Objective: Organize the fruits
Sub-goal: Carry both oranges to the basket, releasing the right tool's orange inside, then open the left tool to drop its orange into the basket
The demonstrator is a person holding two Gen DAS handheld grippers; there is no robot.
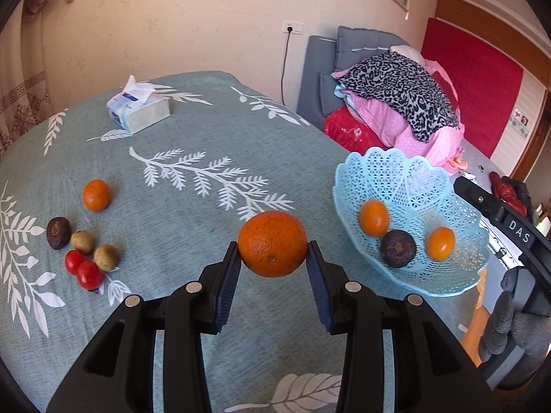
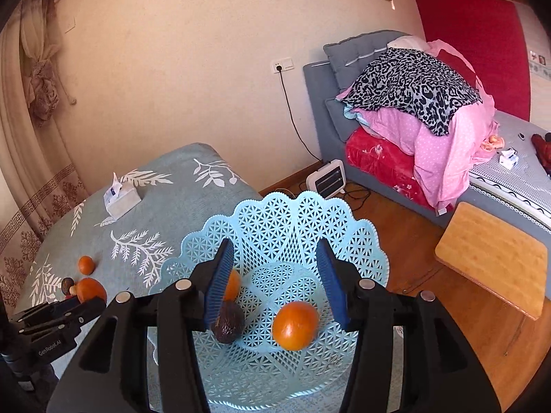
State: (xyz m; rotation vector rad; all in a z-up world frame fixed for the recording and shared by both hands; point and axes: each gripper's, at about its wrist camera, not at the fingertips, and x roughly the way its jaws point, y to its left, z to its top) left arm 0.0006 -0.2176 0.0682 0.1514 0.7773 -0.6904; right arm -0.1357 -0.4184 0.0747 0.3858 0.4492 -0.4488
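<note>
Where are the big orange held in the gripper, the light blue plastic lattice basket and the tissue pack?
Big orange [image 1: 272, 243], left wrist view, middle of peel.
Light blue plastic lattice basket [image 1: 406, 172], left wrist view, back wall.
Tissue pack [image 1: 139, 110], left wrist view, top face.

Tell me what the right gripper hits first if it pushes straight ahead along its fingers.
Most likely the blue basket: the right gripper is open and pointed into it. The small orange lies just below the line between the fingers, so it could be met first; depth is unclear.
</note>
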